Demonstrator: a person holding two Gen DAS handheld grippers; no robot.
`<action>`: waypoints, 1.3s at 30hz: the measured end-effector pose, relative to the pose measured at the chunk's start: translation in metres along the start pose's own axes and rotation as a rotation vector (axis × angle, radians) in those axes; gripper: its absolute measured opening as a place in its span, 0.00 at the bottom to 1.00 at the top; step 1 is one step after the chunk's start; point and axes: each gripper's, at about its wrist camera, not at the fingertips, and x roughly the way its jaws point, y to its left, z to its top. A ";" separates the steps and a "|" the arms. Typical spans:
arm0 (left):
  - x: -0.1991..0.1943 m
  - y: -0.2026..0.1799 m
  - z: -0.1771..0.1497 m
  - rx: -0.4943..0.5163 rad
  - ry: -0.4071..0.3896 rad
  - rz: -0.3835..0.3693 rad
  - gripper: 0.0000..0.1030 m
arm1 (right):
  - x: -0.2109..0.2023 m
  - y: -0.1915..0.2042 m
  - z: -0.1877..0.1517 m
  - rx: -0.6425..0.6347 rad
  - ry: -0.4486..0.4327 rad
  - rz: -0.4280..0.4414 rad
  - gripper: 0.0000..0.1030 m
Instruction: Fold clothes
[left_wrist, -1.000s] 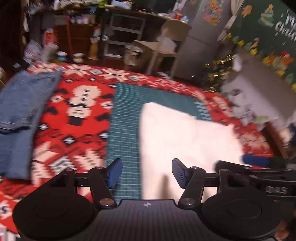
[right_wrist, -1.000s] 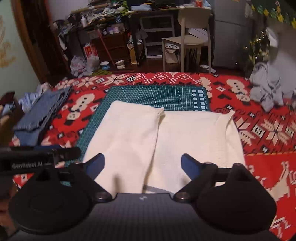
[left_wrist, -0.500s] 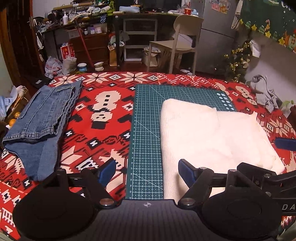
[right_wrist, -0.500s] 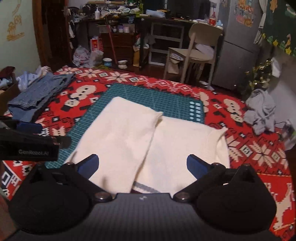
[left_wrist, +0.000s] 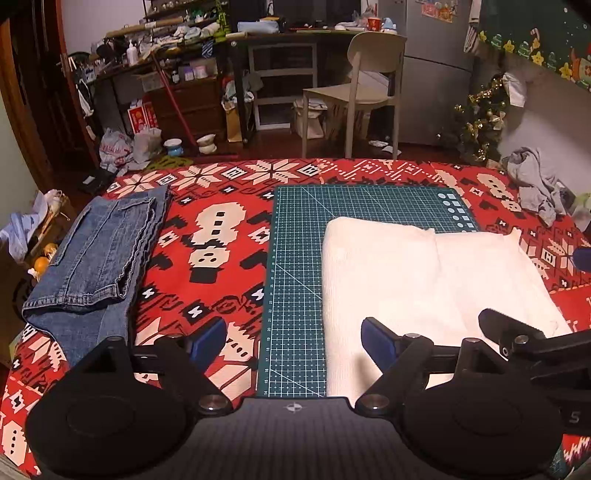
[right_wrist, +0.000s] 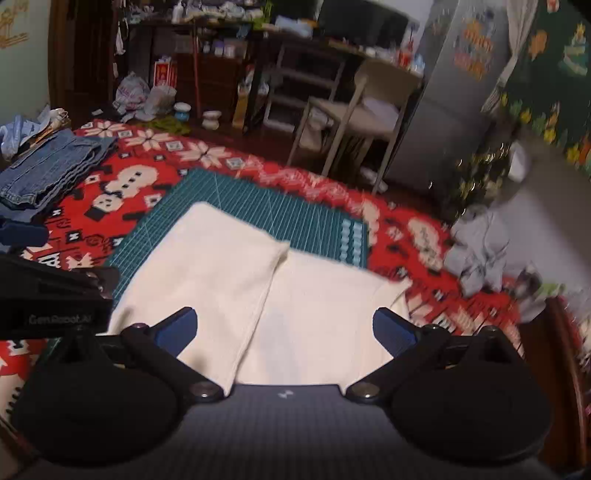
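Note:
A cream garment (left_wrist: 424, 280) lies folded flat on the green cutting mat (left_wrist: 295, 280), one layer lapped over the other with a seam down the middle. In the right wrist view the same cream garment (right_wrist: 258, 288) fills the centre. My left gripper (left_wrist: 293, 341) hangs open above the mat's near edge, to the left of the garment, holding nothing. My right gripper (right_wrist: 284, 328) is open above the garment's near edge, nothing between its fingers. Folded blue jeans (left_wrist: 99, 254) lie on the red patterned cloth (left_wrist: 207, 251) at the left.
A crumpled grey garment (left_wrist: 535, 188) sits at the far right of the cloth. Beyond the table stand a beige chair (left_wrist: 362, 92), a cluttered desk, a small Christmas tree (left_wrist: 480, 122) and a fridge. A box with clothes is at the left edge.
Both grippers have pulled back and risen away from the cream garment, and the left one has swung left. Both stay open. The garment lies as before.

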 end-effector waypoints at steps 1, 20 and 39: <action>0.000 0.001 0.001 -0.004 0.003 -0.005 0.78 | -0.002 0.000 0.000 -0.001 -0.014 -0.004 0.99; -0.010 0.006 0.005 -0.055 -0.078 0.032 0.81 | -0.002 -0.010 0.005 0.097 -0.038 0.050 0.99; -0.017 0.010 0.010 -0.102 -0.046 0.023 0.62 | -0.009 -0.008 0.009 0.169 -0.035 0.101 0.87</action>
